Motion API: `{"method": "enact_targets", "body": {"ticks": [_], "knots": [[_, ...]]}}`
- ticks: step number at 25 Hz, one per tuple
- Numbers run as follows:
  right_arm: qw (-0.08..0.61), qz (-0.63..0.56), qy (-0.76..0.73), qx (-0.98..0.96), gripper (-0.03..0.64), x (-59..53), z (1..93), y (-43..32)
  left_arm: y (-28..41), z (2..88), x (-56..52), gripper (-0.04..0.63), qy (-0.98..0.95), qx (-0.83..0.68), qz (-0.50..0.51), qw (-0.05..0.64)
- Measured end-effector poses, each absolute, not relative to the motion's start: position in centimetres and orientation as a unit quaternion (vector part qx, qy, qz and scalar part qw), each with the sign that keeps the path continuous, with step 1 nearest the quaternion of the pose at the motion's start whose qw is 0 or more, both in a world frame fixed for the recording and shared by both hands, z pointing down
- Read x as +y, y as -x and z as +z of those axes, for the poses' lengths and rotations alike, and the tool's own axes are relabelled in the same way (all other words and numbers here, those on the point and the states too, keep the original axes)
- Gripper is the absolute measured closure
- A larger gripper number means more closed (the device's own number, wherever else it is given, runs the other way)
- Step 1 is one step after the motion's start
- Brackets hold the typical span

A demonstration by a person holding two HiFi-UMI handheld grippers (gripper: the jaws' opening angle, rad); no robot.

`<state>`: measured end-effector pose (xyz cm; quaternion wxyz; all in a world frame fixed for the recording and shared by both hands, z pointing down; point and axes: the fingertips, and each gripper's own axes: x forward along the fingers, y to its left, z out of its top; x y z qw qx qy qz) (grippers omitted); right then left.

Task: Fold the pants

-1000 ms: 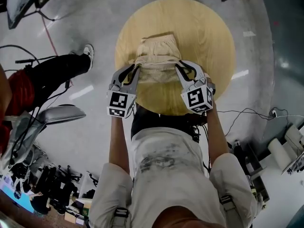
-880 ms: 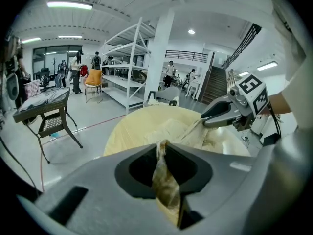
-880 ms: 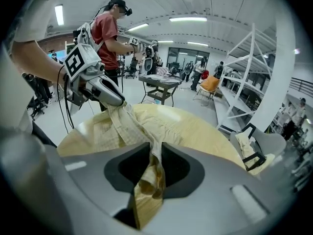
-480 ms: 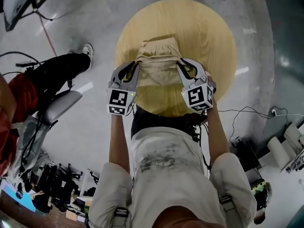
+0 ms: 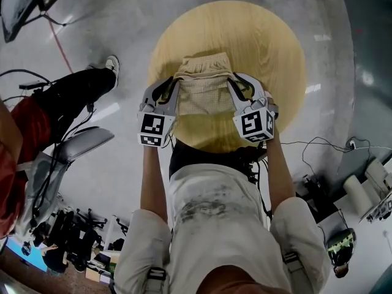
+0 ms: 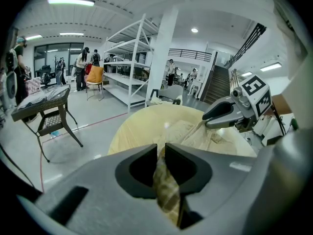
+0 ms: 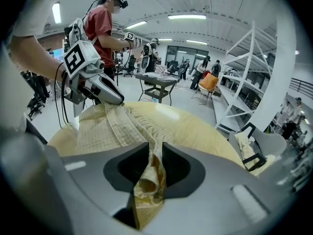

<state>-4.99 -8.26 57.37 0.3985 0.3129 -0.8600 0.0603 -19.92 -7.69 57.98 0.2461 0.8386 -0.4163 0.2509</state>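
No text, label or number can be read.

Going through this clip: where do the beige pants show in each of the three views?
Head view: pants at centre, on the near half of the table.
Left gripper view: pants from lower centre, spreading right.
Right gripper view: pants from lower centre, spreading up-left.
Shared landmark: the round wooden table under them.

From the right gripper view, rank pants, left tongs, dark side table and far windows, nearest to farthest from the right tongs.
1. pants: between the right tongs, whose jaws are opening.
2. left tongs: upper left, gripping the pants' other side.
3. dark side table: centre, on the floor beyond.
4. windows: back wall, farthest.
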Motion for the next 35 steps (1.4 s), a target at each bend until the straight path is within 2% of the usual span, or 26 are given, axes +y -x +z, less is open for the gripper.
{"method": "enact_targets", "body": {"ticks": [20, 35], "knots": [[0.401, 0.061, -0.320, -0.856, 0.512, -9.2, 59.6, 5.0, 19.7, 60.4, -8.6, 0.532, -0.834, -0.416, 0.257, 0.257], [0.383, 0.028, -0.335, -0.860, 0.509, -9.8, 56.4, 6.5, 21.0, 56.7, -9.2, 0.532, -0.842, -0.431, 0.229, 0.229]]}}
